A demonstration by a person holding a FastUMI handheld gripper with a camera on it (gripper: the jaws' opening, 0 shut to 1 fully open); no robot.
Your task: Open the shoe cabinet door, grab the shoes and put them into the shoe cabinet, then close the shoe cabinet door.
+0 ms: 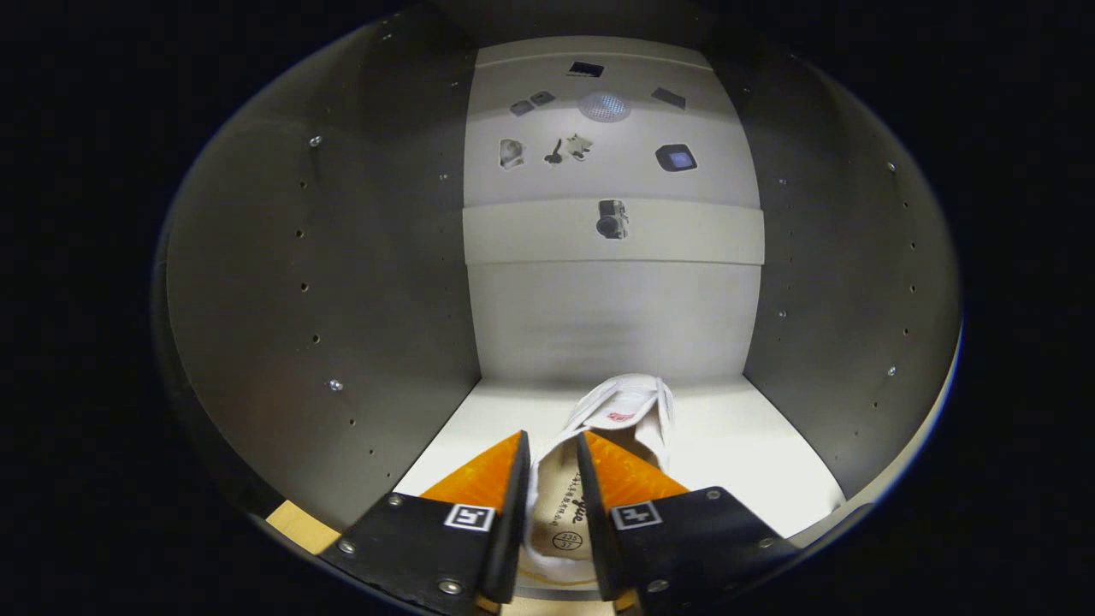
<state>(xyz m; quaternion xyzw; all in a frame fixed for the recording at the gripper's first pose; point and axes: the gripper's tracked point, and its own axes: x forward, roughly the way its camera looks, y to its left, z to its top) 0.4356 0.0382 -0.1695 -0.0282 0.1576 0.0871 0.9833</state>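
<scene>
On my left I see the inner side wall (291, 325) of the shoe cabinet (616, 316), grey and dotted with rows of small holes and a few screw heads. A strip of pale wood (301, 526) shows just below that wall, beside the left finger of my claw (552, 449). Moving inward, the claw's two fingers reach into the cabinet with a white shoe (612, 428) between them. I can see its printed insole in the gap, and its toe points ahead toward the back panel. Both fingers sit close against the shoe's sides, so I read the claw as clenched on the shoe. The shoe rests on the cabinet's white bottom shelf (736, 445). Above it, the back panel carries several small stickers (612, 218), and a round bright patch (604, 106) sits near its top. On my right stands the other side wall (847, 325), drilled with the same holes.
</scene>
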